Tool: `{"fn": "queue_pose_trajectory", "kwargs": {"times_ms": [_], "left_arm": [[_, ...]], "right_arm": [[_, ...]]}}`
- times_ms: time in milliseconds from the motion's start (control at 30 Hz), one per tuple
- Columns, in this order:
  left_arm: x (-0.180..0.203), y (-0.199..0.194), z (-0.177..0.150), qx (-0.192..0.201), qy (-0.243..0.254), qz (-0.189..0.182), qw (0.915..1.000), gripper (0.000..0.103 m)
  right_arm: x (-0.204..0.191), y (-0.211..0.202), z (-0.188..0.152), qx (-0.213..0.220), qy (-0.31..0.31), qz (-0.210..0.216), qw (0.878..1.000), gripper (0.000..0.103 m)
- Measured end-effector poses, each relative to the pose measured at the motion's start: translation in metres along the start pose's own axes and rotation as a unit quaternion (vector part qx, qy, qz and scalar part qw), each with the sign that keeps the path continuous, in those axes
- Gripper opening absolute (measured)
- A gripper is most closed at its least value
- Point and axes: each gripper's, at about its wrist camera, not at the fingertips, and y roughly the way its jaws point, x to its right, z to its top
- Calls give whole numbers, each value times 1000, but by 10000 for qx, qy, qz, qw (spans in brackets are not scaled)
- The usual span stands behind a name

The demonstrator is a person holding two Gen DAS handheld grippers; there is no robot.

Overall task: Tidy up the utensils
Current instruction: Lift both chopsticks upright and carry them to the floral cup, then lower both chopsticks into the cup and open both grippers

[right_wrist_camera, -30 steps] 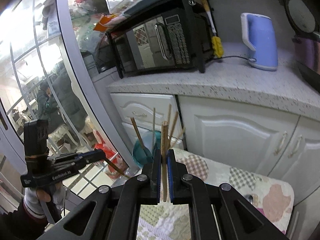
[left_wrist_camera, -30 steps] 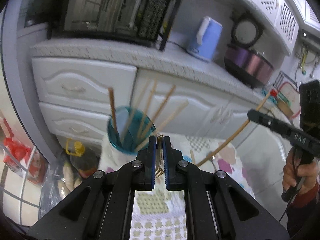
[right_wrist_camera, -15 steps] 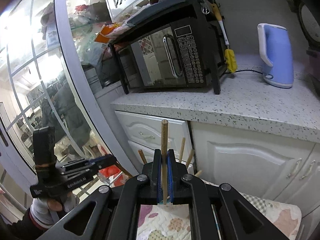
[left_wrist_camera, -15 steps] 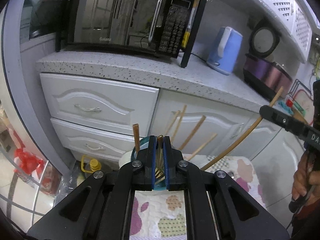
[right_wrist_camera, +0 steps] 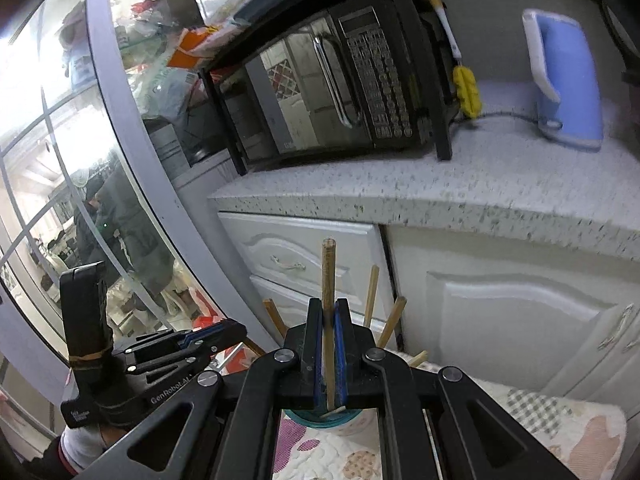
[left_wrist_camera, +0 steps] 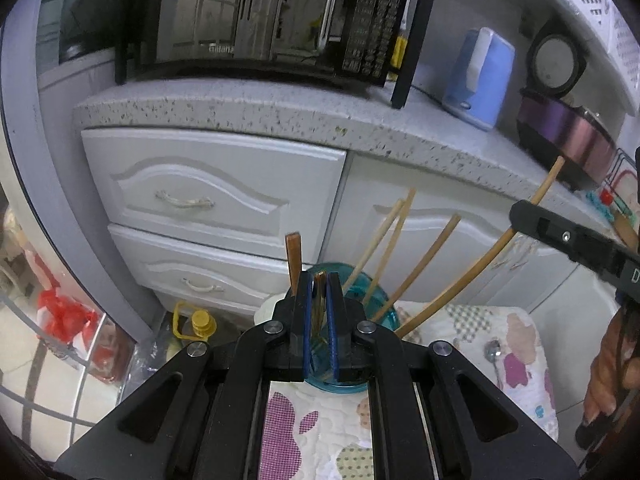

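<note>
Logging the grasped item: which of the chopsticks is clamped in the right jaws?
The long pale chopstick, arching out of the teal cup to the right gripper; the other sticks lean free in the cup.

The left gripper (left_wrist_camera: 319,300) is matte black plastic with blue pads inside its jaws and round silver screws on its linkage arms. The right gripper (right_wrist_camera: 329,322) has the same build. On the side of the left gripper is white lettering "GenRobot.AI". The right hand (left_wrist_camera: 610,372) shows bare reddish skin, below a dark red sleeve.
</note>
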Motion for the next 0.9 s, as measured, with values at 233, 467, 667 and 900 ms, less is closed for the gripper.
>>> {"fn": "queue_pose_trajectory", "kwargs": {"times_ms": [233,467,667,900], "left_arm": [[6,27,-12,-229,68,173,9996,6],[9,55,-28,-518,-43,228,9984,5],[7,58,-33,-545,-153,231,9981,5],[10,45,-33,-420,-204,133,9988,36]], "right_arm": [[20,36,-25,-460,370,52,9982,5],[44,47,-45,-732,658,12,9951,5],[59,35,-52,-844,891,16,9924,36],[58,10,-67,-830,804,-116,9932,44]]}}
